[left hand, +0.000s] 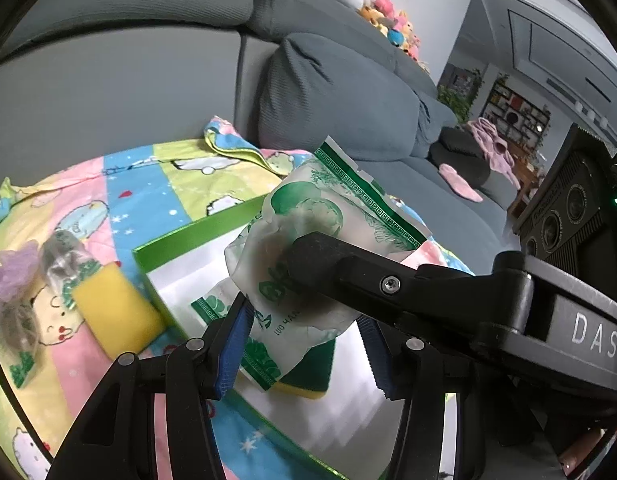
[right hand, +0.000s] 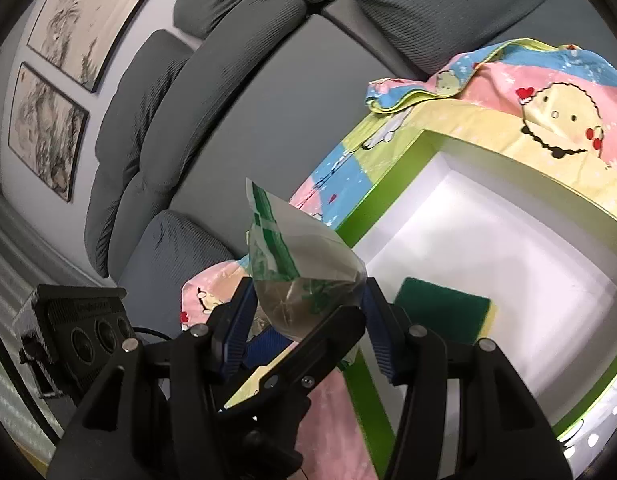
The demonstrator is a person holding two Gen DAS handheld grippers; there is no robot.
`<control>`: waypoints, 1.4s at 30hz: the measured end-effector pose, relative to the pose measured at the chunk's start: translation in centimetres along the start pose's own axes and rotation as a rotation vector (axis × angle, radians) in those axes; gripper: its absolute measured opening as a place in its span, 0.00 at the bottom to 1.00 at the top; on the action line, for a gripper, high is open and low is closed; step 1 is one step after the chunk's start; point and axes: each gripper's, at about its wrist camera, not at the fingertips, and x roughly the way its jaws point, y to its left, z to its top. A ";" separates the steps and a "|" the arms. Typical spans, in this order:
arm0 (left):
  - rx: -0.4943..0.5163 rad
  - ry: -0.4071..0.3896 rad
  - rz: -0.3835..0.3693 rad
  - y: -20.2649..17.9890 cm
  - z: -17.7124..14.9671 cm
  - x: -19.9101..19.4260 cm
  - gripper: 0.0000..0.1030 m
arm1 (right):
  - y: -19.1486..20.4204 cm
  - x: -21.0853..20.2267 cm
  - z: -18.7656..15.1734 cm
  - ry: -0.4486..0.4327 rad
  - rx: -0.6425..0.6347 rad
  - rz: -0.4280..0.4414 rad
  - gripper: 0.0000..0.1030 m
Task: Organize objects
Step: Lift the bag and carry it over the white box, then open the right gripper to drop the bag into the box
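Observation:
A clear plastic bag with green print [left hand: 308, 208] hangs over a shallow white box with a green rim [left hand: 196, 232]; something grey shows through its plastic [right hand: 292, 304]. My left gripper [left hand: 304, 344] holds the bag's lower end between its blue pads. My right gripper [left hand: 296, 256] reaches in from the right and pinches the bag higher up, one finger in front and one a dark shape behind the plastic. In the right wrist view the bag [right hand: 308, 248] spans my right gripper [right hand: 306, 320] from pad to pad, with a left finger [right hand: 320, 344] crossing below. A green-and-yellow sponge [right hand: 444, 312] lies in the box [right hand: 388, 184].
The box rests on a cartoon-print blanket [left hand: 148, 184] on a grey sofa [left hand: 328, 92]. Left of the box lie a yellow sponge [left hand: 116, 312], a bagged grey scrubber [left hand: 64, 256] and a purple one [left hand: 8, 276]. Plush toys [left hand: 388, 12] line the sofa back.

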 end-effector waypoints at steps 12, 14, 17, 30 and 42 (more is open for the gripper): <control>-0.004 0.086 -0.071 -0.8 -0.3 2.9 0.52 | -2.9 -0.1 0.5 -0.012 0.084 -0.085 0.52; -0.008 0.099 -0.078 -0.9 -0.4 3.3 0.52 | -3.2 -0.1 0.6 -0.011 0.094 -0.097 0.52; -0.013 0.114 -0.081 -0.9 -0.4 3.7 0.52 | -3.8 0.0 0.6 -0.007 0.111 -0.117 0.52; -0.019 0.184 -0.095 -1.1 -0.8 5.1 0.52 | -5.6 0.2 0.5 -0.003 0.190 -0.157 0.52; -0.026 0.227 -0.103 -1.1 -1.0 5.9 0.52 | -6.7 0.5 0.5 0.004 0.232 -0.190 0.53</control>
